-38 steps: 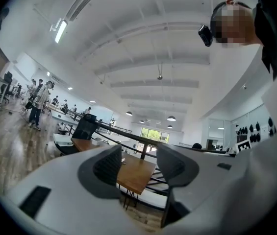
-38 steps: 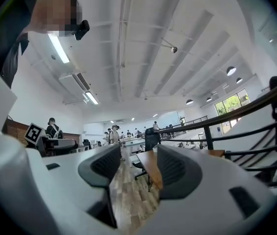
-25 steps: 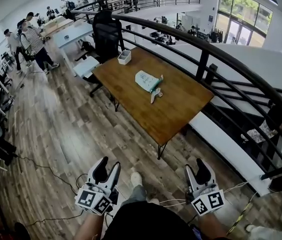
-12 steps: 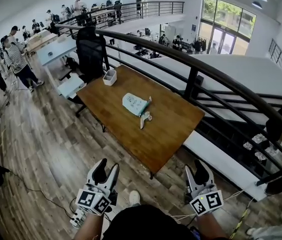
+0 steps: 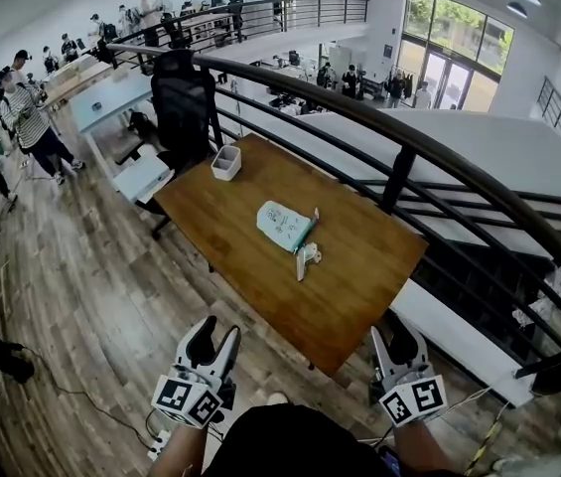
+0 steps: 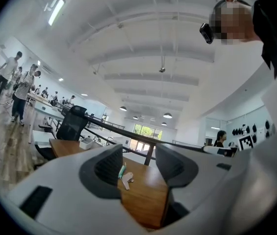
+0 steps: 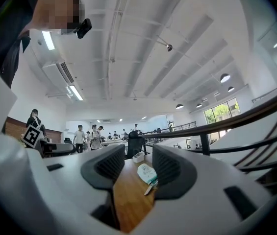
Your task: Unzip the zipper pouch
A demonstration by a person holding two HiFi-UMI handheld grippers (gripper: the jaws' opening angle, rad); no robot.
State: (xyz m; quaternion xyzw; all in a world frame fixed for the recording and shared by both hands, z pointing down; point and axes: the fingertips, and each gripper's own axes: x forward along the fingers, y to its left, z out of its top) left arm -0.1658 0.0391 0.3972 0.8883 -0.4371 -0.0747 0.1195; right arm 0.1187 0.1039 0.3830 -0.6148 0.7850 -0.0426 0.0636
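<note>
Head view puts the zipper pouch [image 5: 286, 225] mid-way along the table [image 5: 359, 296], at twelve o'clock from both grippers and well apart from them. The left gripper [image 5: 215, 334], at seven o'clock, holds its jaws apart and empty; the right gripper [image 5: 391, 334], at five, is closing on nothing. The pouch looks soft, light and likely to slide: pin its body, pinch the pull tab [image 5: 305, 258] at its five o'clock end
</note>
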